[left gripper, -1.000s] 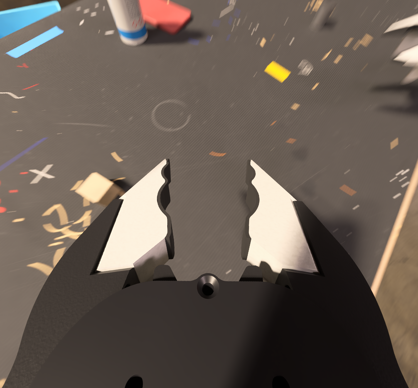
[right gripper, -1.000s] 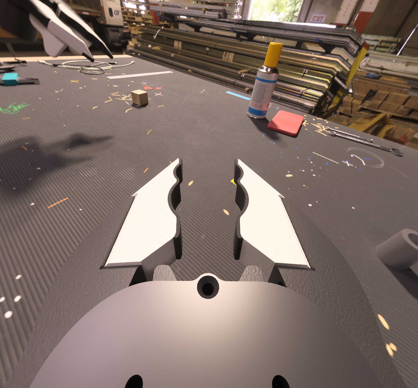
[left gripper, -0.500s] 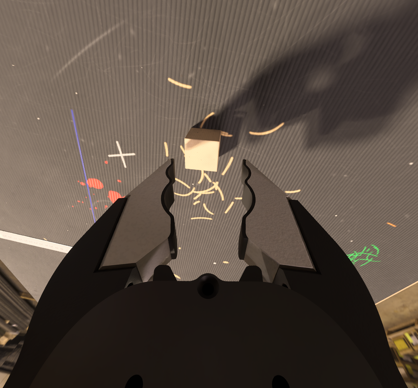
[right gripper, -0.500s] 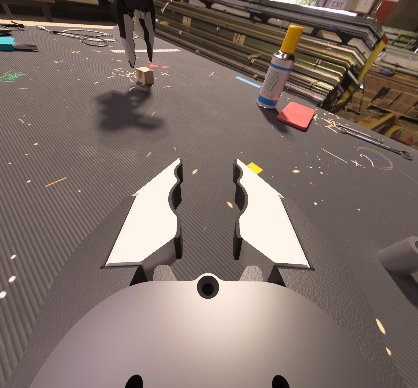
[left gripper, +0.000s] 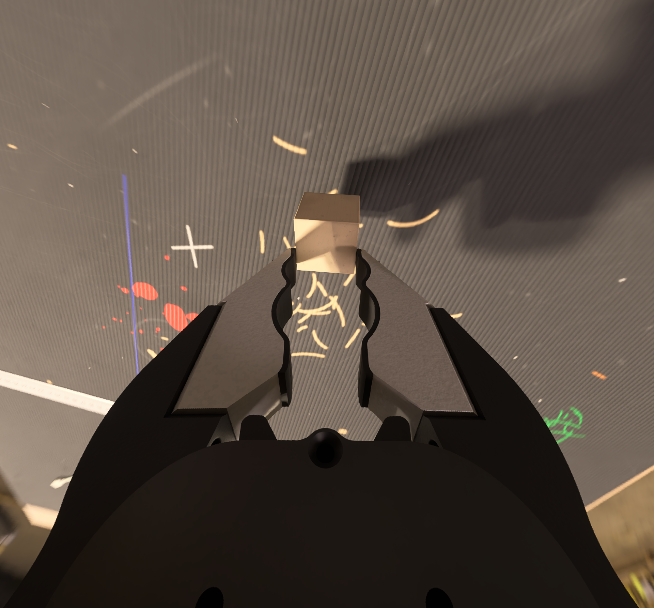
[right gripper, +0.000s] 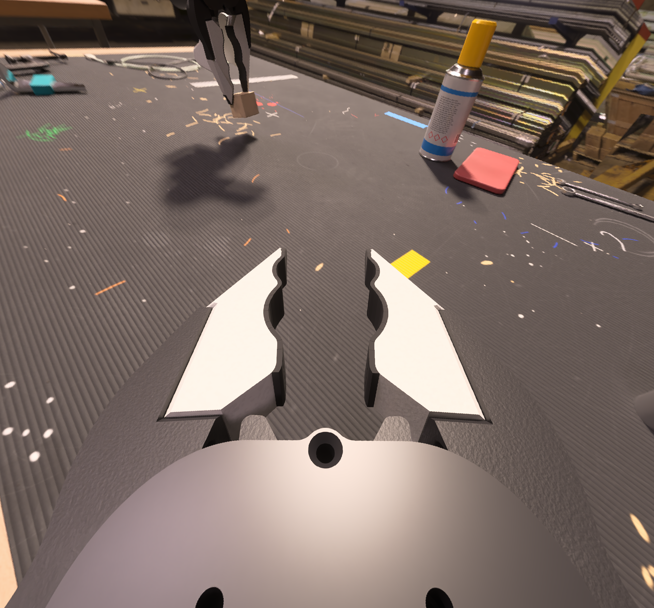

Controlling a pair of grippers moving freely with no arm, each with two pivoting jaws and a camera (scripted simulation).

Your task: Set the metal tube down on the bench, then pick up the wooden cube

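Observation:
The wooden cube [left gripper: 326, 233] is pinched between the tips of my left gripper [left gripper: 325, 254], which is shut on it. In the right wrist view the left gripper [right gripper: 235, 95] points down and holds the tilted cube [right gripper: 245, 104] just above the wood shavings on the dark bench mat [right gripper: 212, 272]. My right gripper [right gripper: 325, 254] is open and empty, low over the mat. Only a grey edge of the metal tube [right gripper: 648, 412] shows, lying on the mat at the far right of that view.
A spray can with a yellow cap [right gripper: 456, 95] stands by a red pad [right gripper: 486, 169] at the right. A wrench [right gripper: 601, 198] lies beyond them. A yellow tape patch [right gripper: 410, 262] is near my right fingertips. A teal-handled tool [right gripper: 40, 84] and a cable coil [right gripper: 159, 63] lie at the far left.
My left gripper swung over the cube, came down around it and shut on it. The cube now sits tilted in the fingertips. The right gripper drifted left, so less of the tube shows.

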